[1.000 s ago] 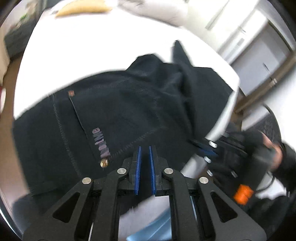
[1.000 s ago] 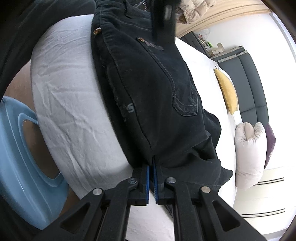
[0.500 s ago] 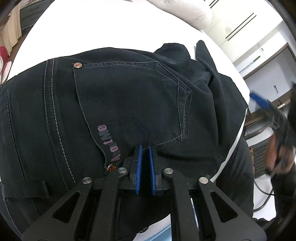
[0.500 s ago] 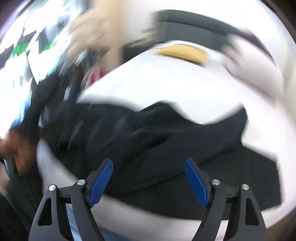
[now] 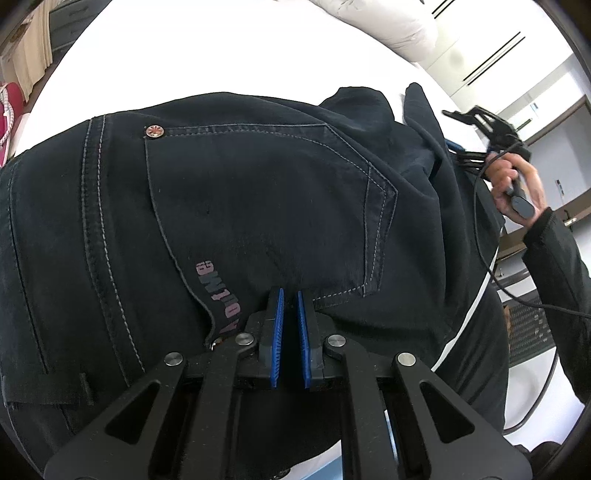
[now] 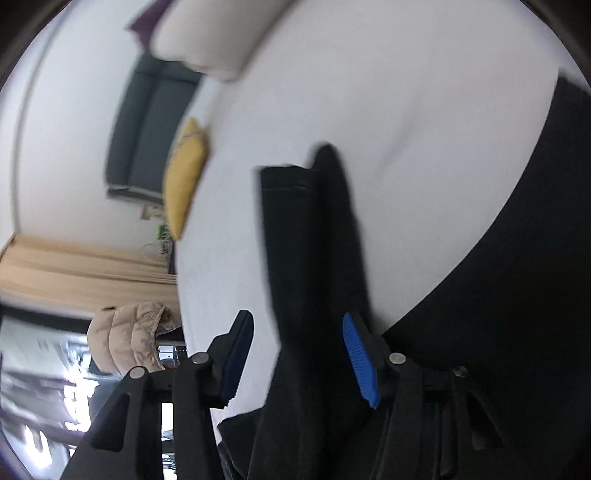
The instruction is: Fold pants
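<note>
Dark navy jeans (image 5: 240,206) lie on a white bed (image 5: 192,55), back pocket and waistband facing up. My left gripper (image 5: 290,295) is shut, its blue pads nearly together just at the pocket's lower edge; I see no cloth between them. My right gripper (image 6: 295,347) is open, its jaws wide apart over a trouser leg end (image 6: 306,236) that lies between them without being pinched. The right gripper also shows in the left wrist view (image 5: 487,133), held in a hand over the far leg end.
A white pillow (image 5: 384,26) lies at the bed's far end. A yellow cushion (image 6: 184,173) and a dark sofa (image 6: 147,122) stand beyond the bed. A beige padded jacket (image 6: 129,339) lies to the side. Wardrobe doors (image 5: 491,59) stand behind.
My right gripper let go of the jeans, opened and swung out to the leg end. My left gripper moved closer over the back pocket and stayed shut.
</note>
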Available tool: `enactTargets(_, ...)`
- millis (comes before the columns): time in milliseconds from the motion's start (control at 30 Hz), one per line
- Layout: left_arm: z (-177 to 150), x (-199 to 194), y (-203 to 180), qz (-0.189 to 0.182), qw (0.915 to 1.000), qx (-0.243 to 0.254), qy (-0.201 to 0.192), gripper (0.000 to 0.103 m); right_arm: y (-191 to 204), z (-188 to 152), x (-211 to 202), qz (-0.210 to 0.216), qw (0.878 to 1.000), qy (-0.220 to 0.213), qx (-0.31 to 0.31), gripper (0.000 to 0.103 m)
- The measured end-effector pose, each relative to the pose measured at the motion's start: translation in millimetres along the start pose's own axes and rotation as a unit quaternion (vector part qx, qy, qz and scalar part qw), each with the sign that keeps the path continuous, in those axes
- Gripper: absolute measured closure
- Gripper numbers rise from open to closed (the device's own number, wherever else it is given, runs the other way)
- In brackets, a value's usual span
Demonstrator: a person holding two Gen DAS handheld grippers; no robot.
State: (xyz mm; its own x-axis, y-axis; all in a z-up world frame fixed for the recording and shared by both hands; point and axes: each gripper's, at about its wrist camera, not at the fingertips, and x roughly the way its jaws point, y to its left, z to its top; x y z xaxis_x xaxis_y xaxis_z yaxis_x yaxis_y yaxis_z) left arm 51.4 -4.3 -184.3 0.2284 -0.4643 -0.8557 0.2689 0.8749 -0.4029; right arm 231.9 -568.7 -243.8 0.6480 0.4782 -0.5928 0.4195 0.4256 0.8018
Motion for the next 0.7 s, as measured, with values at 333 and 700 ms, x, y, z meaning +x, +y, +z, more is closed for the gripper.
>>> enactTargets(333,1,-2,-2,0.012,0.9999,0.009,0.002,0.095,36,-2,21,0.024,0.999,0.007,-0.036,0.048)
enactTargets(700,0,0,-6,0.013,0.9999,0.009,0.0,0.095,93,7,21,0.067,0.99,-0.022,-0.119,0.037)
